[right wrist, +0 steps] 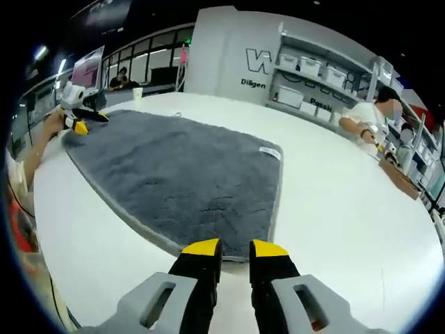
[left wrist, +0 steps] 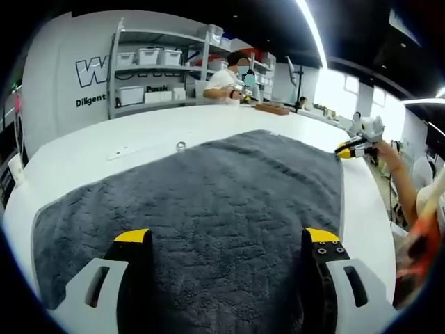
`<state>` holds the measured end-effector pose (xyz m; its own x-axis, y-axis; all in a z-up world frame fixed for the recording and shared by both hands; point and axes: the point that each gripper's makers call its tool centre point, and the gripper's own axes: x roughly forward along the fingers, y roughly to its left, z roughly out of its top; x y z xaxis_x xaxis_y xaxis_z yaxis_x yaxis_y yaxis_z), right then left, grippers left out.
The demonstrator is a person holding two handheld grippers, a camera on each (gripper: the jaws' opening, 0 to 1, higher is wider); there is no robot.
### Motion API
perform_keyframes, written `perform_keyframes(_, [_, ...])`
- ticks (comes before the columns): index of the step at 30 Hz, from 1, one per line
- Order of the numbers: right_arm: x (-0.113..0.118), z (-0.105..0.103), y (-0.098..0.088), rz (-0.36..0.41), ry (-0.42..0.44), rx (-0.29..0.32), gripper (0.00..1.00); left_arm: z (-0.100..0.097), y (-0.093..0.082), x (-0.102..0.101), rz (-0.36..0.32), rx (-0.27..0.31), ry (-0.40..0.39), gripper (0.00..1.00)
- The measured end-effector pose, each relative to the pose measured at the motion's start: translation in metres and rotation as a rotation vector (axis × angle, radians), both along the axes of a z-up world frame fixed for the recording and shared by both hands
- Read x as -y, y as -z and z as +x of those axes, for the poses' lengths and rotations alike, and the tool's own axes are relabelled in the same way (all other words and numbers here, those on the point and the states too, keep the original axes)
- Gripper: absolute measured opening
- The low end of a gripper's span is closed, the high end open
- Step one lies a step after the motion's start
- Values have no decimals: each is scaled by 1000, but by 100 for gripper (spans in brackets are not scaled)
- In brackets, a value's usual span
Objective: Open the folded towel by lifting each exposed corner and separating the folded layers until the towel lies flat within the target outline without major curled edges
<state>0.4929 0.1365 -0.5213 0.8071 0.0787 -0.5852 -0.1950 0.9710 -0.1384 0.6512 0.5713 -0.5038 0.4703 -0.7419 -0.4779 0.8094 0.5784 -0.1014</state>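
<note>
Left gripper [left wrist: 227, 240] jaws wide apart over grey towel [left wrist: 208, 209], spread flat on white table [left wrist: 104, 149]. Right gripper [right wrist: 235, 252] jaws narrowly apart at towel's near edge.

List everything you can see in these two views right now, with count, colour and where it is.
towel: one, dark grey, spread flat on the white table, a small white label at one edge
table: one, white, under the towel
small round metal thing: one, silvery, on the table beyond the towel's far edge
shelving: one unit, grey, against the back wall, holding pale storage boxes
person at the far end of the table: one, white top, beside the shelving
left gripper: one, white with yellow-tipped black jaws, spread wide over the towel
right gripper: one, same colours, jaws nearly closed at the towel's near edge
</note>
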Motion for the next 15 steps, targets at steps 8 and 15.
perform_keyframes(8, [7, -14, 10, 32, 17, -16, 15, -2, 2, 1, 12, -4, 6, 87])
perform_keyframes(15, [10, -13, 5, 1, 34, -25, 19, -2, 1, 0, 15, -2, 8, 87])
